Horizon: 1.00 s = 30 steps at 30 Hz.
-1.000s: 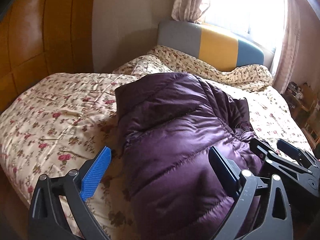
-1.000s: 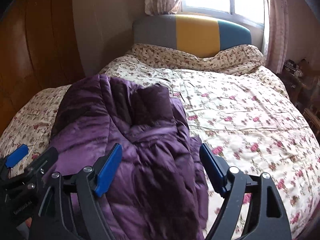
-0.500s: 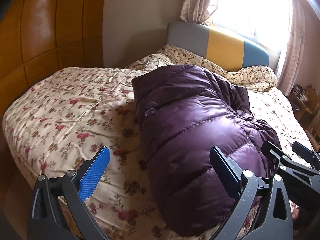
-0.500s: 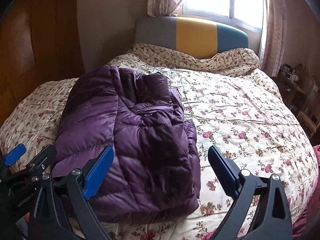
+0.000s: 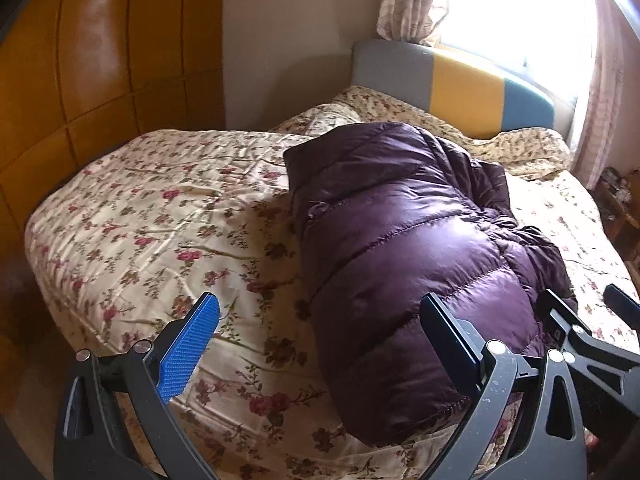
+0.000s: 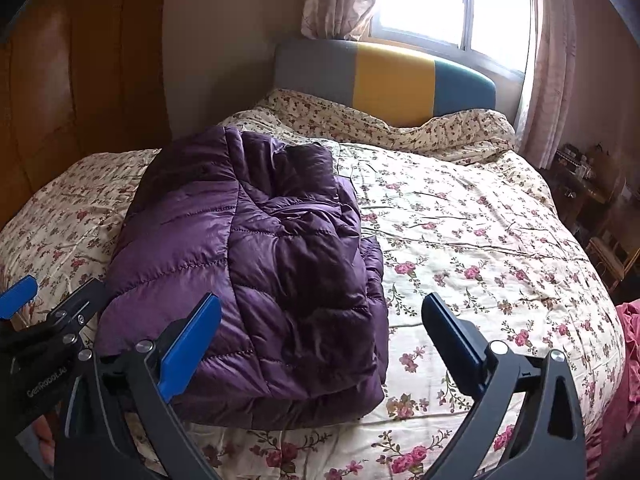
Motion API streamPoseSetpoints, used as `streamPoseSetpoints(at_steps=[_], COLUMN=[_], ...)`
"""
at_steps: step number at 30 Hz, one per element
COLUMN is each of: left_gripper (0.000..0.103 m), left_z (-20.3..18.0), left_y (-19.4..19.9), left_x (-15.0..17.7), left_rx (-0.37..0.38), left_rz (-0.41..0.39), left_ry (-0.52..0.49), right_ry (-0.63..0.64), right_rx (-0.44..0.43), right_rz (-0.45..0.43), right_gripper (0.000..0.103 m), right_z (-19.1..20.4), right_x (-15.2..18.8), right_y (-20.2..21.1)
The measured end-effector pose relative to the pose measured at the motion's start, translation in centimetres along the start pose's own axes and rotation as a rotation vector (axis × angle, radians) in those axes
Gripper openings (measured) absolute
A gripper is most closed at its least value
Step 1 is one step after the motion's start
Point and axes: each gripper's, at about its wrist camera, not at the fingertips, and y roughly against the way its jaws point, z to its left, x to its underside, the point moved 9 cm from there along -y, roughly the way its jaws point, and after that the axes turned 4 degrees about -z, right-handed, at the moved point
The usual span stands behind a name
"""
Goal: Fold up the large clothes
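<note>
A purple quilted down jacket (image 5: 400, 240) (image 6: 248, 260) lies folded in a thick bundle on the floral quilt (image 5: 160, 220) (image 6: 480, 240), towards the bed's left side. My left gripper (image 5: 320, 304) hovers open above the bundle's near left edge and the bare quilt, with no cloth between its blue pads. My right gripper (image 6: 320, 302) hangs over the bundle's near right corner; its jaws are opening and grip nothing. Each gripper shows at the edge of the other's view: the right gripper (image 5: 580, 320), the left gripper (image 6: 40, 300).
A grey, yellow and blue headboard (image 6: 392, 80) stands under a bright window with curtains. Wooden wardrobe panels (image 5: 80, 80) line the left side. A cluttered bedside stand (image 6: 580, 176) sits at the right. Pink cloth (image 6: 628, 340) lies off the bed's near right corner.
Both grippers have drawn back from the jacket towards the foot of the bed, so its near edge now shows. The right jaws have spread wider. The jacket lies still.
</note>
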Motion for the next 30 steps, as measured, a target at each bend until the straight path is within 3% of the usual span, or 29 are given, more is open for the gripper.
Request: streamPoseSetpoints(at_steps=[3, 30], left_gripper=[0.099, 0.099], left_z=[0.05, 0.18], left_y=[0.24, 0.44], left_x=[-0.1, 0.43], left_rx=[-0.033, -0.048], left_rz=[-0.01, -0.001], left_ry=[-0.01, 0.013], right_ry=[-0.002, 0.014], right_rx=[0.002, 0.002], right_rz=[-0.001, -0.009], right_gripper=[0.1, 0.1], right_z=[-0.18, -0.3], right_x=[0.08, 0.57], right_y=[0.07, 0.68])
